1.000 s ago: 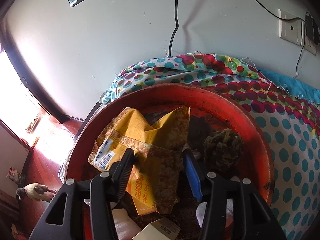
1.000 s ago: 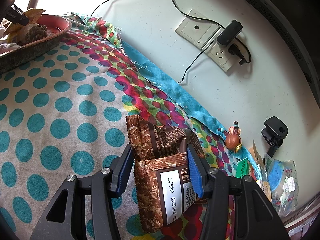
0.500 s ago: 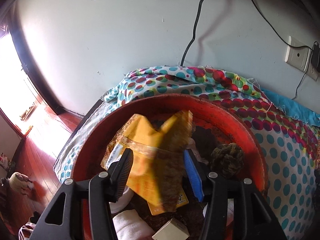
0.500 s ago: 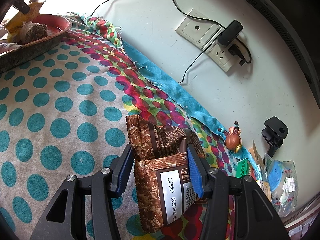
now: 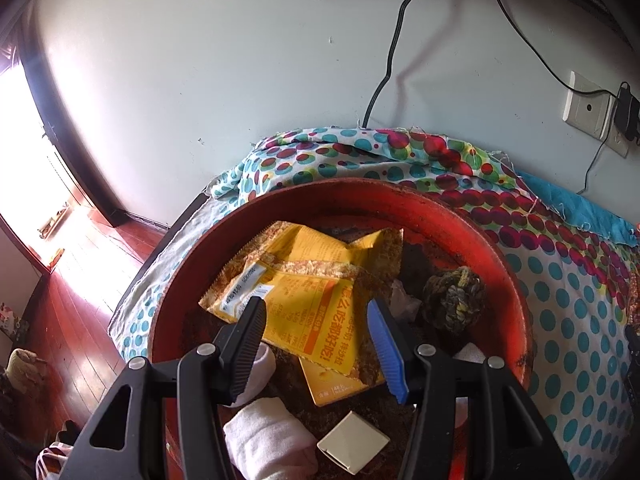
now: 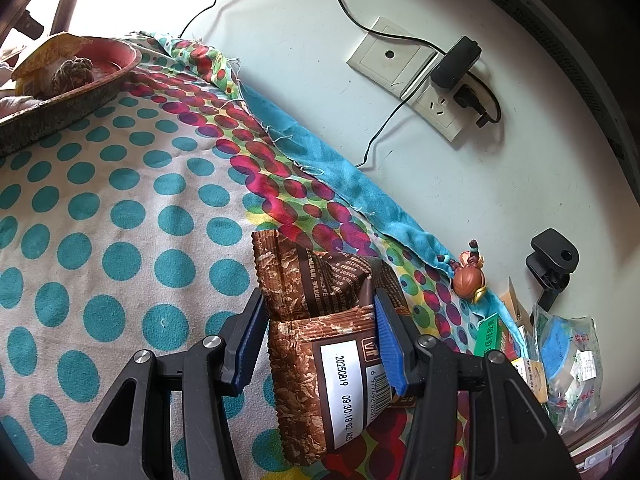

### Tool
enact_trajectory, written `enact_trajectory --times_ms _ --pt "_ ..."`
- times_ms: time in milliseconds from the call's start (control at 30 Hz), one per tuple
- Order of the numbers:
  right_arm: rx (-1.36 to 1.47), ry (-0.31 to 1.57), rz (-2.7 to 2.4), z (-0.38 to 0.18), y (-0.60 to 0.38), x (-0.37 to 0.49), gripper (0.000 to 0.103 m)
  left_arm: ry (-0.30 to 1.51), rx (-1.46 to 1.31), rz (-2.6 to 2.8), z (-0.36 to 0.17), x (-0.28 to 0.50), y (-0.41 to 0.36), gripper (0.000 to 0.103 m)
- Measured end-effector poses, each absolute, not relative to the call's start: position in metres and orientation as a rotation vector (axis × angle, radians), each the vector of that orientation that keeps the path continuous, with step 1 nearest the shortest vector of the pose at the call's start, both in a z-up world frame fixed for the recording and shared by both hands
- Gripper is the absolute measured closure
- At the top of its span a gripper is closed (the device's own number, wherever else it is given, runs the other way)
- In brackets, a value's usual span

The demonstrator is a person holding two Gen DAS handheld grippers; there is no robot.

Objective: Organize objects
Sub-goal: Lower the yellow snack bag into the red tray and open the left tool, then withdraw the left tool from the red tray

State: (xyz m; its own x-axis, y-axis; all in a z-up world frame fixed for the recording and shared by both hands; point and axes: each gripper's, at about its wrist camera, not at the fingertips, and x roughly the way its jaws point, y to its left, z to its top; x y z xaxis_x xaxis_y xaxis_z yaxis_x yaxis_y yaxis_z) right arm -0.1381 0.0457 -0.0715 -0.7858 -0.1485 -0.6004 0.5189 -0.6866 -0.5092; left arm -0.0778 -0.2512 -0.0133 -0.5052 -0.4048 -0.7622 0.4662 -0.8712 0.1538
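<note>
Two wrist-camera views over a polka-dot cloth [image 6: 100,216] spread on a surface against a pale wall; the landmark is a round red tray [image 5: 472,220] resting on that cloth.

Left view: the left gripper [image 5: 318,330] hangs above the tray with its jaws spread apart, holding nothing; below it a yellow snack packet [image 5: 316,280] lies loose inside the tray, crumpled, barcode label toward the tray's left side; just right of the packet, still inside the tray, sits a brownish knotted ball [image 5: 454,300]; toward the tray's near side lie a rolled white cloth [image 5: 268,440] and a small pale box [image 5: 354,440].

Right view: the tray [image 6: 80,92] sits at the far upper left, well apart from the right gripper [image 6: 320,332]; the right gripper's two blue-padded fingers [image 6: 386,340] are clamped on a brown snack packet [image 6: 324,320], which stands upright between them, its lower end over the cloth; whether it touches the cloth cannot be told; far from the tray, along the wall, sit a small brown figurine [image 6: 468,278] and a wall socket [image 6: 416,80] with a black plug.
</note>
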Motion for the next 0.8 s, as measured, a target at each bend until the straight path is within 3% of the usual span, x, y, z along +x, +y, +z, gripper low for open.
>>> enact_trajectory --times_ms 233,800 --pt "0.745 0.834 -2.480 -0.060 0.059 -0.142 0.056 0.106 1.154 -2.383 -0.010 -0.061 -0.236 0.049" --pt "0.756 0.606 -2.464 -0.047 0.081 -0.147 0.056 -0.089 1.022 -2.491 -0.006 -0.030 -0.153 0.049"
